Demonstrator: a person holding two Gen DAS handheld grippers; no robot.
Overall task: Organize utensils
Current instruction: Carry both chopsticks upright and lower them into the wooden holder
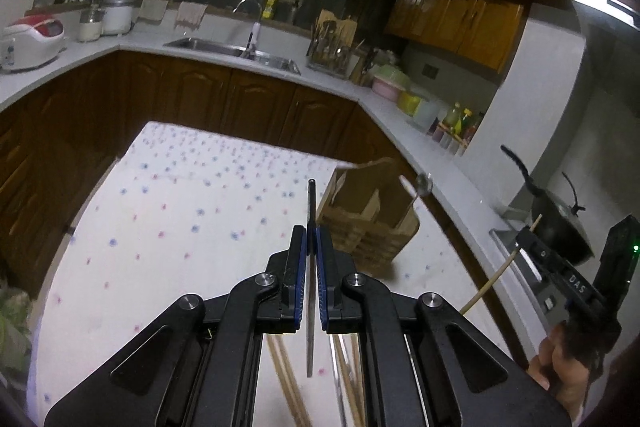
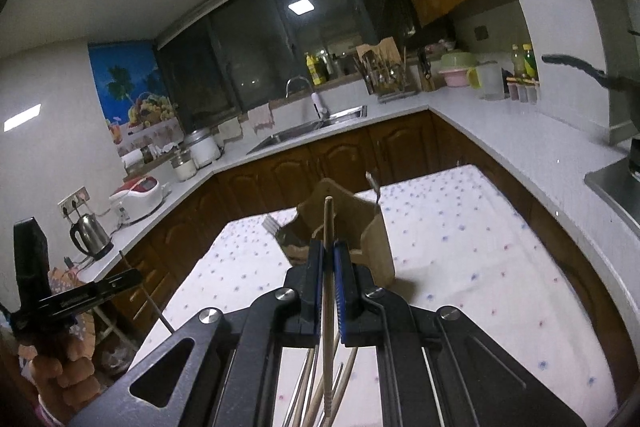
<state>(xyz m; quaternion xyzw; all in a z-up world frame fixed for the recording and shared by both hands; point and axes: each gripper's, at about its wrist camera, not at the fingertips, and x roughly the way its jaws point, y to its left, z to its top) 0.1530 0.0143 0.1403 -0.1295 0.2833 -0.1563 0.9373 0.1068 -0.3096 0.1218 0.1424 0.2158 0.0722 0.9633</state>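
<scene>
Wooden holder (image 1: 370,223) is waiting at the far right of the cloth-covered table (image 1: 192,211), so I'm carrying both picks toward it. L gripper (image 1: 311,241) is clamping a thin dark metal utensil (image 1: 311,211); R gripper (image 2: 328,255) is pinching one bamboo chopstick (image 2: 328,223), tip pointing fwd. Loose chopsticks (image 1: 284,379) are lying below me. Cloth ahead is offering open room; table edge is sitting just beside the holder.

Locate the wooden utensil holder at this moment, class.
The wooden utensil holder stands on the floral tablecloth, just ahead and right of the left gripper in its view, and directly behind the right gripper in the other.
</scene>
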